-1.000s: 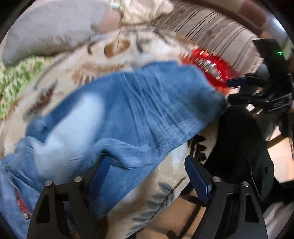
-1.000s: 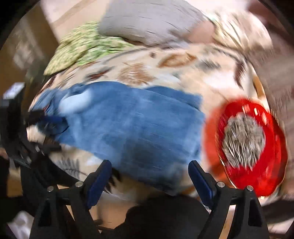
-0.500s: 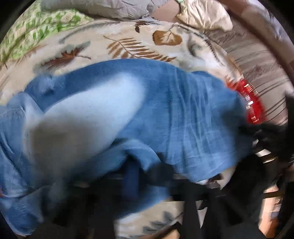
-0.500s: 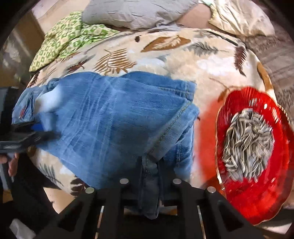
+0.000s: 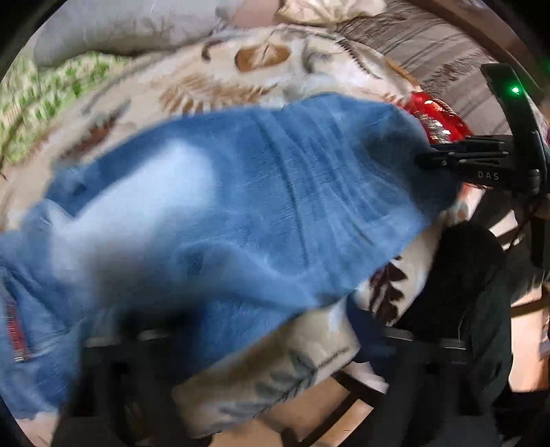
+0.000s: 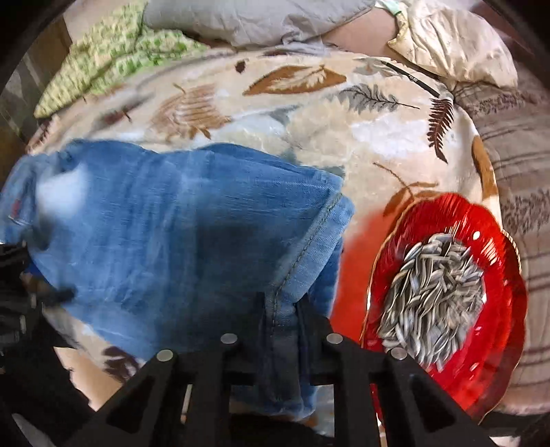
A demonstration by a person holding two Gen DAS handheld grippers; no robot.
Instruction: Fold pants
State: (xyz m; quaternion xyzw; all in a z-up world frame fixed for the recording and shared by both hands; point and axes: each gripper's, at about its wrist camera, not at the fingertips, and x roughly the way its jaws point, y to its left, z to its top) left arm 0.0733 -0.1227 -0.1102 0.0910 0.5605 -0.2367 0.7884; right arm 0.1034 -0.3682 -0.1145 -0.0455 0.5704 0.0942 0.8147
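Observation:
Blue jeans (image 5: 275, 192) lie spread across a leaf-print blanket (image 5: 220, 82). My left gripper (image 5: 237, 337) hangs over their near edge, blurred. Its jaws are opening and stand wide apart, with a loose fold of denim lying between them. My right gripper (image 6: 282, 309) pinches a bunched strip of the jeans (image 6: 172, 223) along a seam at their right end. Those jaws are starting to open, but the denim still fills the narrow gap. In the left wrist view the right gripper (image 5: 426, 158) shows at the jeans' right end.
A red plate (image 6: 481, 240) of sunflower seeds sits on the blanket just right of the jeans. A green patterned cloth (image 6: 113, 58), a grey pillow (image 6: 257, 20) and a cream pillow (image 6: 453, 44) lie at the far side. A striped cover (image 6: 515, 154) is at the right.
Both grippers closed on the jeans from wide open. The left has since sprung wide open again. The right still pinches the denim strip, its gap slightly wider.

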